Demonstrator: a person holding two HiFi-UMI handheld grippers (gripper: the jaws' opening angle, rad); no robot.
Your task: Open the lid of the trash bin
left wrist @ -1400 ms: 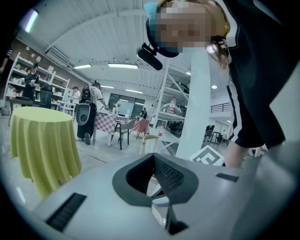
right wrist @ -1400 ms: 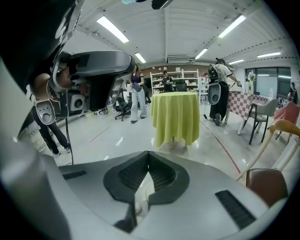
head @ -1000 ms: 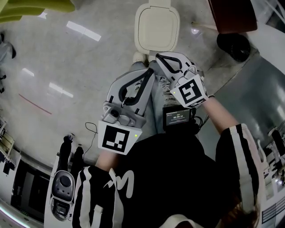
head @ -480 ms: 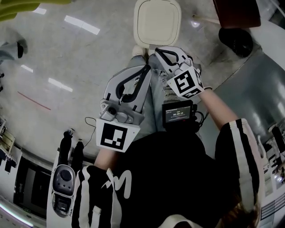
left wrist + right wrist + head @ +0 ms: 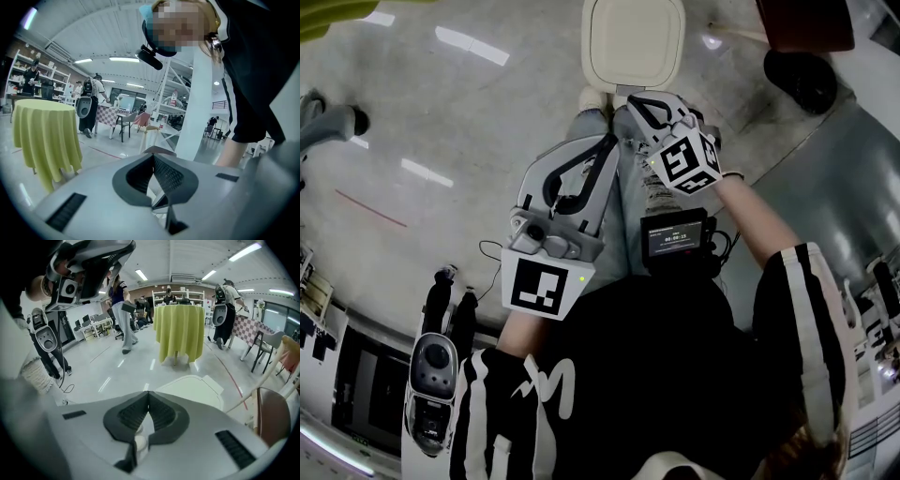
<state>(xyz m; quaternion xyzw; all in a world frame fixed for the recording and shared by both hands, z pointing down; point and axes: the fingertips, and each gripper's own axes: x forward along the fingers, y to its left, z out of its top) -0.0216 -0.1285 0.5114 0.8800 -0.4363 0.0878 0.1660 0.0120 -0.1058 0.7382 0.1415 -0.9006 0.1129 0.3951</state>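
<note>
The bin (image 5: 633,42) stands on the floor, just in front of the person's shoes (image 5: 593,97). Its cream lid (image 5: 190,386) is down flat, so the bin is shut. Nothing touches it yet.

The right gripper (image 5: 639,103) is the nearer one. It hangs above the floor, near the front edge of the bin but apart from it. In the right gripper view its jaws are pressed together at the tips, with nothing held between them. The left gripper (image 5: 607,142) hangs a bit further back, beside the right one. Its jaws are closed tight too, and they are empty.

So the job looks like it is only at the start: the reach toward the bin. The lid has not been lifted. Next, a gripper will likely need to go down to the front edge of the lid. The jaws would have to part to pinch that edge, or the closed tips could slip under it and push up. Then the lid has to swing back on its far side.

As for writing, a small screen (image 5: 675,240) sits on the person's chest. It shows light digits, maybe a timer, but they are too small to read for sure. Each gripper has a cube (image 5: 542,289) with black and white squares, not words. No brand shows on the bin.
</note>
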